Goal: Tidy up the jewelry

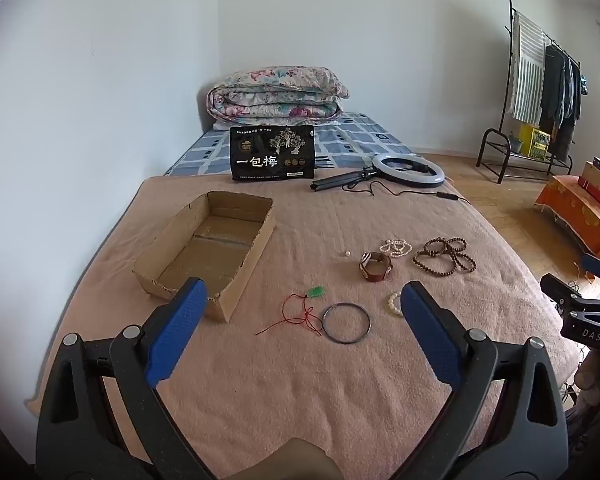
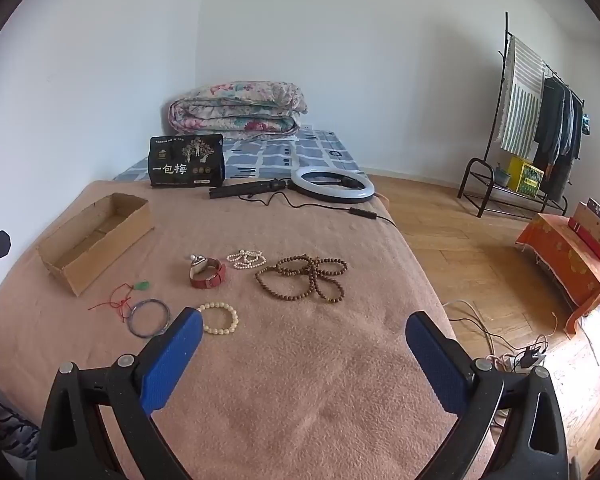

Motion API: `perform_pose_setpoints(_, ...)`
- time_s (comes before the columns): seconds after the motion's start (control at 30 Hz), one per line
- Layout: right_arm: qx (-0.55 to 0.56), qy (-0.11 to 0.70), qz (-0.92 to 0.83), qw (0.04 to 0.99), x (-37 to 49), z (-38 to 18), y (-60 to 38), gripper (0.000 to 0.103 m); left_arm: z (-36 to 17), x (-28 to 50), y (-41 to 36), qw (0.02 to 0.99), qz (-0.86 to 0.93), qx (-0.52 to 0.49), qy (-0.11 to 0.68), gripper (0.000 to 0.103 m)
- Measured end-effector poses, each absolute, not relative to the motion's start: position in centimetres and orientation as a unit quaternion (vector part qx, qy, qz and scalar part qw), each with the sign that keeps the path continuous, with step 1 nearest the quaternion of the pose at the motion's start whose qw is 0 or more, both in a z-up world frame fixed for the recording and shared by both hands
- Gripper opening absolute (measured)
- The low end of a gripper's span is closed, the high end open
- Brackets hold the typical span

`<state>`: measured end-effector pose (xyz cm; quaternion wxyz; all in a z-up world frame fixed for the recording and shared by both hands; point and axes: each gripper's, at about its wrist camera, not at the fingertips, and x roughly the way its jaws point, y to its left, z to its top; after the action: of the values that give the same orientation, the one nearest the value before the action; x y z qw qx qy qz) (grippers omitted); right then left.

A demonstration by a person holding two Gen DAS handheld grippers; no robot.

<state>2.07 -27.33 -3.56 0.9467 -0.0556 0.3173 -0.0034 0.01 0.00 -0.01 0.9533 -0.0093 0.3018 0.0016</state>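
Lying bare inside, cardboard box [image 1: 208, 248] beside scattered jewelry, both hand-held grippers, left [image 1: 300, 300] and right [image 2: 304, 330], spread wide, gripping nothing

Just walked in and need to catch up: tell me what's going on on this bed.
A person holds a left gripper and a right gripper, both open and empty, above a pink blanket. Nothing is sorted yet: the cardboard box is empty. The metal bangle, red-cord pendant, watch, cream bead bracelet, pearl strand and brown bead necklace lie loose beside it.
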Motion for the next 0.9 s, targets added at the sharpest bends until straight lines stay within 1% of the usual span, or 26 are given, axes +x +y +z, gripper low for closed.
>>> perform_pose_setpoints(0.03,-0.056,0.317,-0.004,0.947,2.07,-3.56,-27.28,0.102,0.0,-0.06,0.03,0.956,0.0,-0.014,0.292,0.1)
perform_pose_setpoints(0.9,-0.061,0.323,-0.008,0.944,1.84,-3.93,-27.16,0.103,0.0,-0.03,0.04,0.956,0.002,-0.011,0.294,0.1)
